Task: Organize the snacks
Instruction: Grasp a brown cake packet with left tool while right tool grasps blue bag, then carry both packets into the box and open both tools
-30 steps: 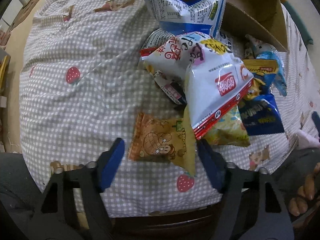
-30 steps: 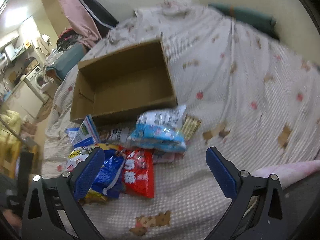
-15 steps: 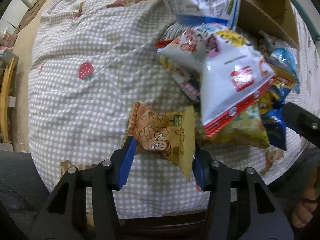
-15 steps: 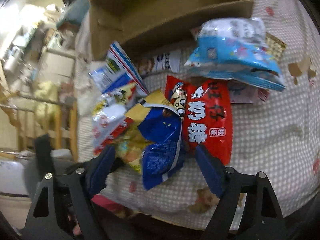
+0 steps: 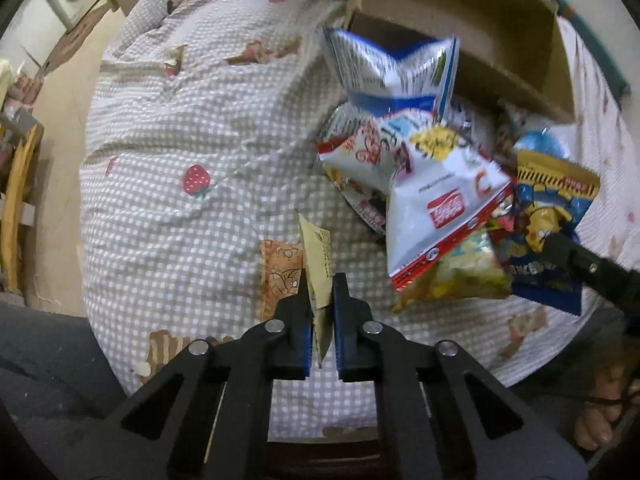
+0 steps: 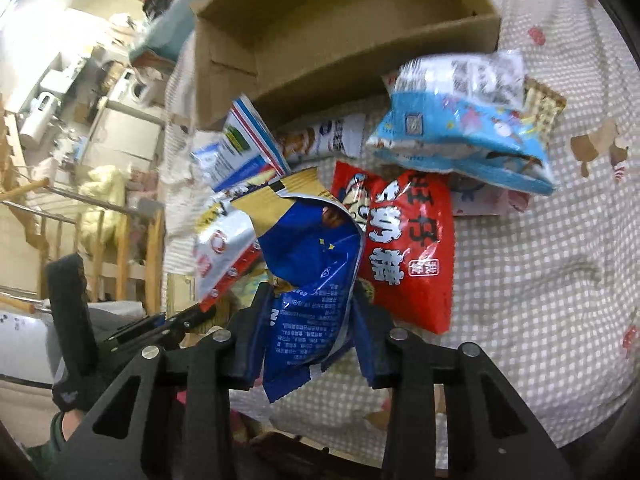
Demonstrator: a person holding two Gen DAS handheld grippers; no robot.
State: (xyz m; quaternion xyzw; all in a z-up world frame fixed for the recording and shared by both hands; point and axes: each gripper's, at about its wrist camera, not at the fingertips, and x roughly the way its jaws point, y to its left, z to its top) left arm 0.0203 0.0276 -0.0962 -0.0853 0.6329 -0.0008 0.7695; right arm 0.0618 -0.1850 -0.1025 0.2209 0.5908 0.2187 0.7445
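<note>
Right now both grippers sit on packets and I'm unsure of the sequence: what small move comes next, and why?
Probably lift both: the left gripper pinches the orange packet, the right gripper, just closing, squeezes the blue packet; the cardboard box stands empty.

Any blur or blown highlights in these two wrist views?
Left wrist: blue-and-white bag by the cardboard box is smeared; pinched orange packet stays sharp. Right wrist: light blue bag is smeared; room at upper left is blown out. Both: fisheye bending.
</note>
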